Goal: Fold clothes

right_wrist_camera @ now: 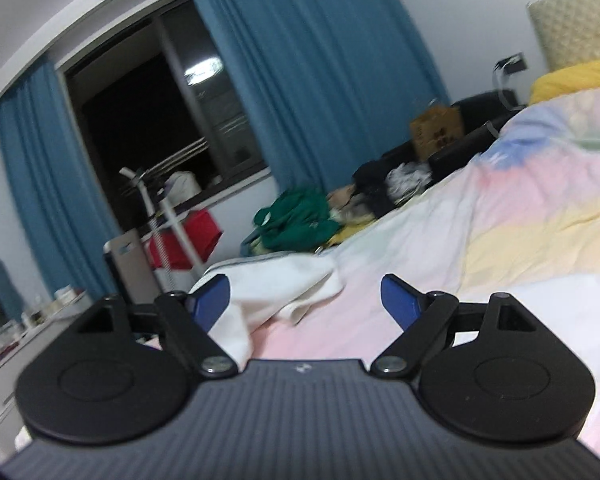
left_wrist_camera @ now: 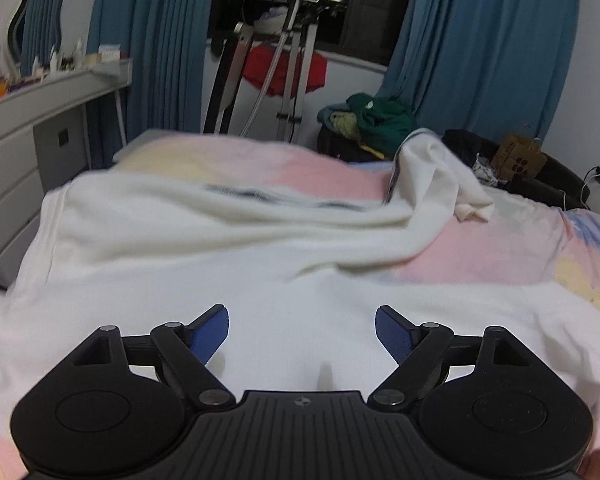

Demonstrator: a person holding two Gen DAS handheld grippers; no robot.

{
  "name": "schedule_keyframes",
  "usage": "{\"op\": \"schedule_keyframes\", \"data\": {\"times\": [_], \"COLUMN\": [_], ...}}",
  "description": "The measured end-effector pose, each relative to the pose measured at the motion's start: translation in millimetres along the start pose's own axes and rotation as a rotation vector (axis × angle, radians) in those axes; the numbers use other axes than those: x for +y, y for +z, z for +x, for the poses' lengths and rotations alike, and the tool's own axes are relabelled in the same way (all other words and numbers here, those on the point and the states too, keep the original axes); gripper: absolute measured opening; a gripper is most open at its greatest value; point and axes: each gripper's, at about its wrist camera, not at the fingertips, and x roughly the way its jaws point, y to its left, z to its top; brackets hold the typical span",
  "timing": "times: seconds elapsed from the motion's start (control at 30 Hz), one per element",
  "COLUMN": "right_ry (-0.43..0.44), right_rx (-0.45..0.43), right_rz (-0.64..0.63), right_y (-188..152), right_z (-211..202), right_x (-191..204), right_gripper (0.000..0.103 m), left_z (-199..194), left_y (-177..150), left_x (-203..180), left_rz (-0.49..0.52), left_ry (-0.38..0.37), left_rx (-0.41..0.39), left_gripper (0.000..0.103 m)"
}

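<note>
A large white garment [left_wrist_camera: 204, 248] lies spread and rumpled across the bed [left_wrist_camera: 500, 256], with one corner bunched up at the far right. My left gripper [left_wrist_camera: 302, 330] is open and empty, low over the near part of the garment. In the right wrist view the same white garment [right_wrist_camera: 276, 284] lies crumpled just ahead and to the left. My right gripper [right_wrist_camera: 305, 300] is open and empty above the pastel bedsheet [right_wrist_camera: 520, 220], its left finger over the garment's edge.
A white dresser [left_wrist_camera: 24, 140] with small items stands left of the bed. A clothes stand with a red cloth [left_wrist_camera: 284, 68] is at the window between blue curtains [left_wrist_camera: 480, 40]. A pile of clothes with a green garment [left_wrist_camera: 380, 120] and a cardboard box [left_wrist_camera: 520, 158] lie beyond the bed.
</note>
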Motion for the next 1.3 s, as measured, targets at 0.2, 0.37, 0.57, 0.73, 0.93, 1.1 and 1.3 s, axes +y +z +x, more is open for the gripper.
{"op": "schedule_keyframes", "data": {"times": [0.2,0.37,0.57,0.73,0.93,1.1,1.3], "right_ry": [0.036,0.061,0.045,0.024,0.034,0.062,0.08], "right_rx": [0.066,0.121,0.186,0.224,0.239,0.259,0.3], "right_rz": [-0.023,-0.066,-0.072,-0.056,-0.065,-0.048,-0.005], "right_y": [-13,-28,-41,-51,-57,-65,-73], "right_z": [3,10,28,39,52,71,93], "right_x": [8,18,26,31,37,37,29], "right_gripper": [0.078,0.067,0.029,0.023,0.023,0.023,0.024], "left_z": [30,52,49,46,42,43,53], "left_y": [11,-9,-11,-14,-20,-26,-34], "left_x": [-18,-12,7,7,2,0,-6], "left_rz": [-0.006,0.015,-0.036,-0.002,0.04,0.064,0.106], "left_ry": [-0.023,0.0,0.0,-0.003,0.003,0.028,0.045], "left_rx": [-0.052,-0.042,-0.054,-0.061,-0.069,-0.076,-0.076], "left_gripper": [0.084,0.084,0.086,0.087,0.088,0.089,0.089]}}
